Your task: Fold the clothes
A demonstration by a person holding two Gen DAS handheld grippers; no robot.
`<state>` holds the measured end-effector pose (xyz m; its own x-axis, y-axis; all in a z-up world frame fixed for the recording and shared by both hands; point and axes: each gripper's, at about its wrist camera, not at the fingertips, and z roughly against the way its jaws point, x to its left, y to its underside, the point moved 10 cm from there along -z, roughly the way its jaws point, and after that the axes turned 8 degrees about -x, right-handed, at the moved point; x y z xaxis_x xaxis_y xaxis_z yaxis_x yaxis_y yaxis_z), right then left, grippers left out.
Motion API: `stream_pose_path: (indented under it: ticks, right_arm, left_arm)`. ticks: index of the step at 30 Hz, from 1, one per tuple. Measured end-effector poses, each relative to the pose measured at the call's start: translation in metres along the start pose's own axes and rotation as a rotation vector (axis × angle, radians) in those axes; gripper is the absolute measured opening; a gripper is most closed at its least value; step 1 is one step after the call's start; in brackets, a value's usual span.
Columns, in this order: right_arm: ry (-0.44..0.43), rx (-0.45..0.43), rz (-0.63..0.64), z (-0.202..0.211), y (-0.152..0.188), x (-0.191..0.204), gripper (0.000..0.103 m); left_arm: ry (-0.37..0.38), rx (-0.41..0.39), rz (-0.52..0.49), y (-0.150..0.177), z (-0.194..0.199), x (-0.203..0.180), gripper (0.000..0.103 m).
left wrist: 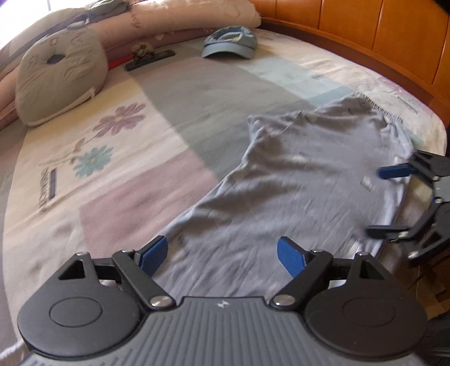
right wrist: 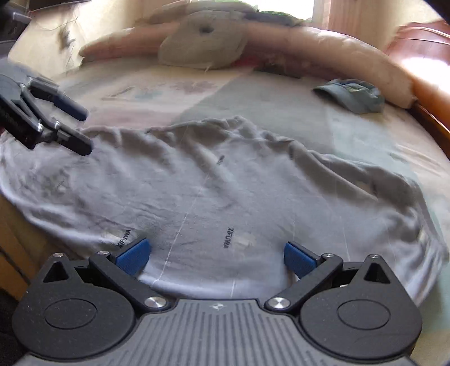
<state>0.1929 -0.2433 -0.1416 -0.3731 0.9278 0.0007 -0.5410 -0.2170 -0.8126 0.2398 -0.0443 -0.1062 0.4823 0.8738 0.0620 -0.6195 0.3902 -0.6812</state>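
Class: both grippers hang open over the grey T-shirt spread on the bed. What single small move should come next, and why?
Probably lower both grippers to the shirt's near edge and pinch it. The grey T-shirt lies spread but wrinkled on the bedsheet, unfolded. The left gripper and right gripper both stand open above it with nothing between their pads, so no fold can start until the cloth is gripped.

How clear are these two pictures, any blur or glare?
Left wrist view: fisheye bends the bed's edges, the grey shirt is motion-smeared, the pillow fairly sharp. Right wrist view: window glare washes out the top, the shirt's right edge blurs.
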Motion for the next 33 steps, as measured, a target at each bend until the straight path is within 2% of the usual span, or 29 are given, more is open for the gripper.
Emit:
stream_pose_path:
  ticks: [2, 5, 8, 11, 14, 16, 18, 20, 23, 26, 29, 31, 33]
  right_arm:
    - [0.018, 0.031, 0.001, 0.012, 0.006, -0.001, 0.103]
    - [0.040, 0.091, 0.024, 0.022, 0.004, 0.001, 0.103]
    - [0.046, 0.007, 0.024, 0.022, -0.021, 0.011, 0.103]
    - [0.050, -0.001, 0.002, 0.004, -0.032, 0.027, 0.103]
    - [0.052, 0.078, 0.005, -0.007, -0.012, 0.042, 0.103]
    - [0.061, 0.076, -0.034, 0.002, -0.004, 0.043, 0.103]
    - [0.064, 0.119, -0.047, 0.009, -0.001, 0.042, 0.103]
    - [0.084, 0.106, -0.038, 0.011, -0.012, 0.045, 0.103]
    - [0.084, 0.041, -0.046, 0.004, -0.036, 0.057, 0.103]
    - [0.075, 0.040, -0.057, -0.016, -0.043, 0.079, 0.103]
    - [0.044, 0.088, -0.036, -0.027, -0.031, 0.103, 0.103]
    - [0.060, 0.105, 0.004, -0.022, -0.021, 0.111, 0.103]
    - [0.065, 0.115, -0.020, -0.013, -0.020, 0.109, 0.103]
  left_arm:
    - [-0.021, 0.017, 0.017, 0.010, 0.003, 0.011, 0.085]
    - [-0.012, 0.005, 0.032, 0.014, 0.008, 0.021, 0.085]
    - [0.004, 0.001, 0.035, 0.016, 0.009, 0.026, 0.085]
    - [0.001, 0.002, 0.012, 0.023, 0.012, 0.026, 0.085]
    - [0.004, 0.007, 0.029, 0.036, 0.019, 0.033, 0.085]
    - [-0.010, 0.015, 0.046, 0.047, 0.025, 0.045, 0.085]
    - [-0.040, 0.015, 0.047, 0.054, 0.031, 0.059, 0.085]
    - [-0.064, 0.017, 0.046, 0.056, 0.033, 0.070, 0.085]
    - [-0.087, 0.017, 0.053, 0.058, 0.034, 0.081, 0.085]
    - [-0.058, 0.014, 0.067, 0.066, 0.036, 0.082, 0.085]
    - [-0.032, 0.016, 0.079, 0.075, 0.039, 0.084, 0.085]
    - [-0.043, 0.041, 0.076, 0.086, 0.038, 0.088, 0.086]
    - [-0.033, 0.042, 0.085, 0.089, 0.040, 0.090, 0.088]
